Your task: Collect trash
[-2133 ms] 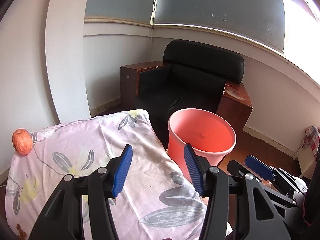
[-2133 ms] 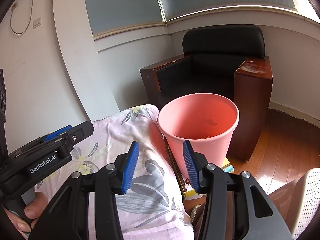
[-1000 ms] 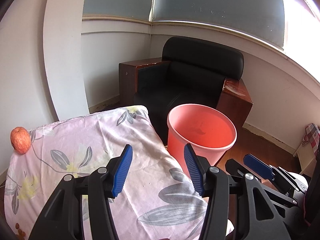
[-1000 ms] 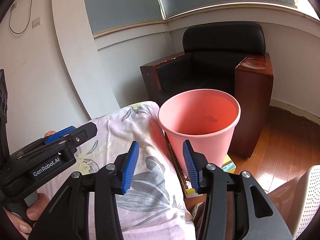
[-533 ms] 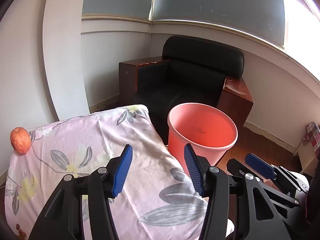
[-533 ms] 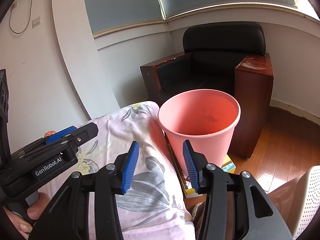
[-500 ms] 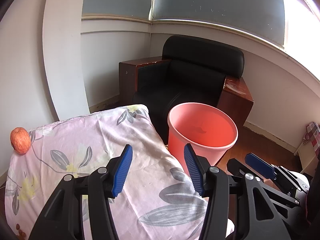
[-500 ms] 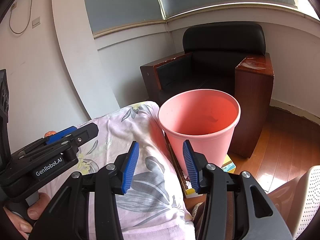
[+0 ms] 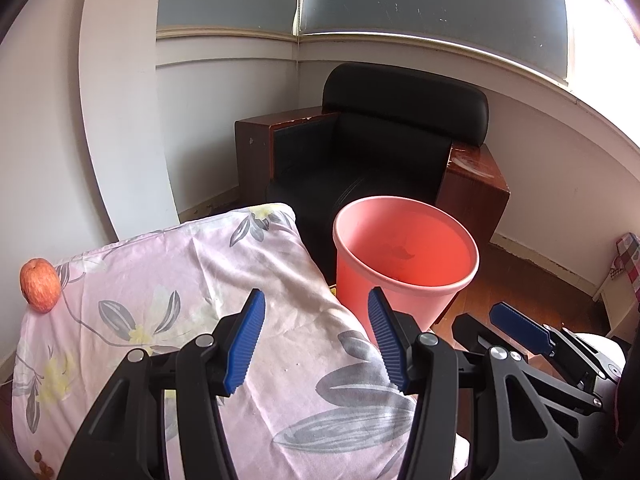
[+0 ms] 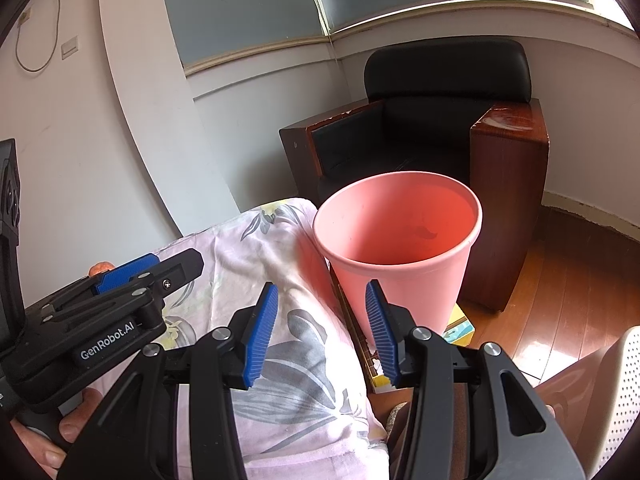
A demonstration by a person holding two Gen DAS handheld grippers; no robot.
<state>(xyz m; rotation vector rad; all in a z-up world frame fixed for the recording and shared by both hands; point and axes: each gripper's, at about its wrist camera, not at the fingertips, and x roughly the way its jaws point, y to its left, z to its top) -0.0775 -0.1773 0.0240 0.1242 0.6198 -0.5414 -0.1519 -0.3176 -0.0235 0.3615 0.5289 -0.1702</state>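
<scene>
Pink bin (image 9: pixel 404 280) — upright, mouth up.

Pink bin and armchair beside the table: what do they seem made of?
Pink bin: likely plastic, smooth, matte, thin rolled rim. Armchair: seat and back look like black leather or imitation, with a soft sheen; side panels look like dark glossy wood, chipped at one edge.

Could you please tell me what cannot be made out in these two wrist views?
- Bottom of the pink bin: its own rim and wall hide it in both views.
- Small brown bits on the floral cloth: too small, cut by the left view's edge.
- Apple: the left claw mostly hides it in the right view.
</scene>
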